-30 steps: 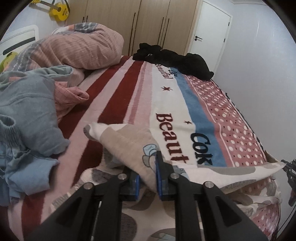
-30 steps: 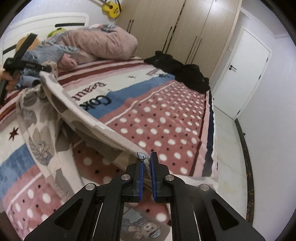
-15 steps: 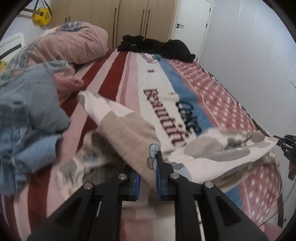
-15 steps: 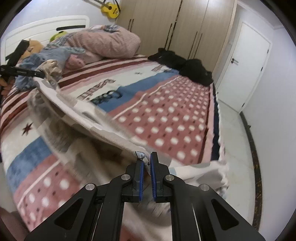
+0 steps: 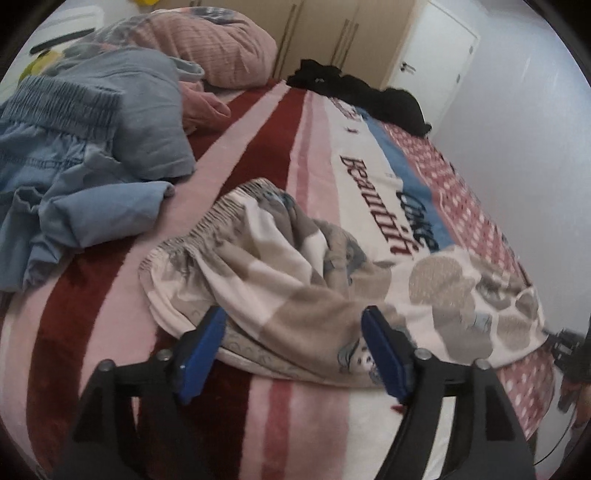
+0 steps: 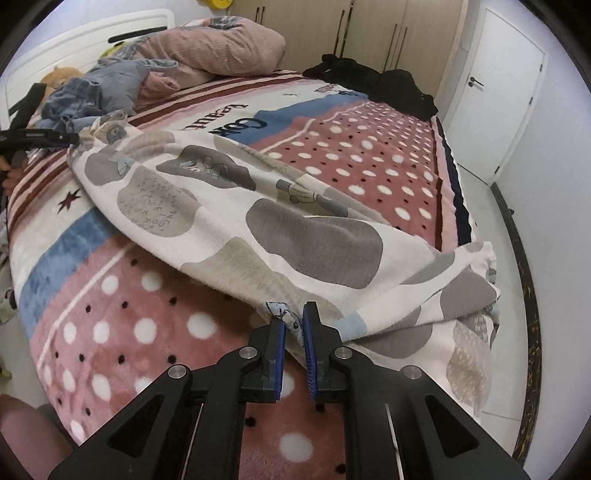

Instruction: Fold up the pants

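- Nearest, the left gripper (image 5: 295,343) stood wide apart, its jaws having just been opening; the folded edge of the pants (image 5: 306,280) lay between the blue pads (image 5: 380,354) with no pad pressing on it.
- The right gripper (image 6: 293,325) had its jaws parted only a sliver, having just been opening a little, with a hem corner of the pants (image 6: 258,221) caught between the pads.
- The patterned pants lay across the striped and dotted blanket (image 6: 147,325), waistband toward the left gripper's side, leg ends draped over the bed's edge by the right.
- Farther left sat a heap of blue denim clothes (image 5: 85,155).
- Beyond it lay a pink pillow (image 5: 225,48).
- Black clothing (image 5: 362,96) lay at the far edge before the wardrobe doors (image 6: 369,33).
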A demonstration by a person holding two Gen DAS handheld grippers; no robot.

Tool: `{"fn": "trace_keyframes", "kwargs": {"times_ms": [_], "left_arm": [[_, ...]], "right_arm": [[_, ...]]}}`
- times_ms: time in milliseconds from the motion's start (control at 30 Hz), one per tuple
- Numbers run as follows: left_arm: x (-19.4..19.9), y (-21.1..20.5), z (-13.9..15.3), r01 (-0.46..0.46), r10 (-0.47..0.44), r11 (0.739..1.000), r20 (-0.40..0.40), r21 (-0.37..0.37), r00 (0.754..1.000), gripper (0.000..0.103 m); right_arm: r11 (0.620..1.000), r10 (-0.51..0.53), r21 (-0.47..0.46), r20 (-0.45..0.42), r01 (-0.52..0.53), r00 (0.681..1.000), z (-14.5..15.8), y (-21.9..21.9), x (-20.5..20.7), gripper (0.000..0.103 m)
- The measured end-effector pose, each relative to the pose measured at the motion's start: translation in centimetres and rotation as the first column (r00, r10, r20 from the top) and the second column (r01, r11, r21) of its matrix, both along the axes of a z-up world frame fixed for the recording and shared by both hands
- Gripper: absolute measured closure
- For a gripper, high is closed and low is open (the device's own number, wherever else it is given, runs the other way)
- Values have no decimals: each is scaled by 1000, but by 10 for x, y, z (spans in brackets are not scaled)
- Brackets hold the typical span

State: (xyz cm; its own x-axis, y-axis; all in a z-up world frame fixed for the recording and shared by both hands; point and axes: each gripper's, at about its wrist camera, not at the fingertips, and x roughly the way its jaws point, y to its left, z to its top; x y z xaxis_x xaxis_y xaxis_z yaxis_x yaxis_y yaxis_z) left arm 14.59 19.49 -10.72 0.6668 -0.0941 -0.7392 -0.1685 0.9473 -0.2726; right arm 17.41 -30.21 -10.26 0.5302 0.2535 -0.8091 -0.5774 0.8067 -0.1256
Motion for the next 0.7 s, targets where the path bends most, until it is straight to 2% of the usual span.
{"fn": "trace_keyframes", "kwargs": {"times_ms": [67, 133, 200, 333, 400, 500, 600, 700], "left_arm": [[5, 3, -2, -15, 15, 1000, -5, -1, 1000, 29], [11, 5, -6, -45, 45, 998, -6, 38, 999, 29], [14, 8, -10, -67, 67, 996, -2, 57, 998, 29], [22, 16, -17, -122, 122, 991, 6, 51, 992, 29], [25, 17, -19, -133, 133, 990, 5, 54, 991, 29], [30, 18, -20, -149, 149, 987, -1, 62, 989, 28], [32, 18, -22, -164, 165, 984, -3, 73, 986, 28], [35, 15, -25, -165, 166, 983, -5, 76, 986, 28]], "right_arm": [[1000, -9, 24, -23, 10, 1000, 2, -3, 0, 85], [997, -34, 69, -35, 36, 999, 8, -11, -2, 69], [989, -93, 109, -36, 96, 995, 17, -27, -4, 59], [958, -221, 173, -60, 228, 973, 28, -67, 0, 55], [927, -308, 200, -76, 317, 949, 31, -90, 10, 52], [862, -441, 226, -107, 454, 891, 32, -119, 34, 39], [795, -549, 236, -109, 558, 828, 30, -129, 63, 26], [770, -596, 226, -78, 597, 799, 25, -119, 91, 26]]}}
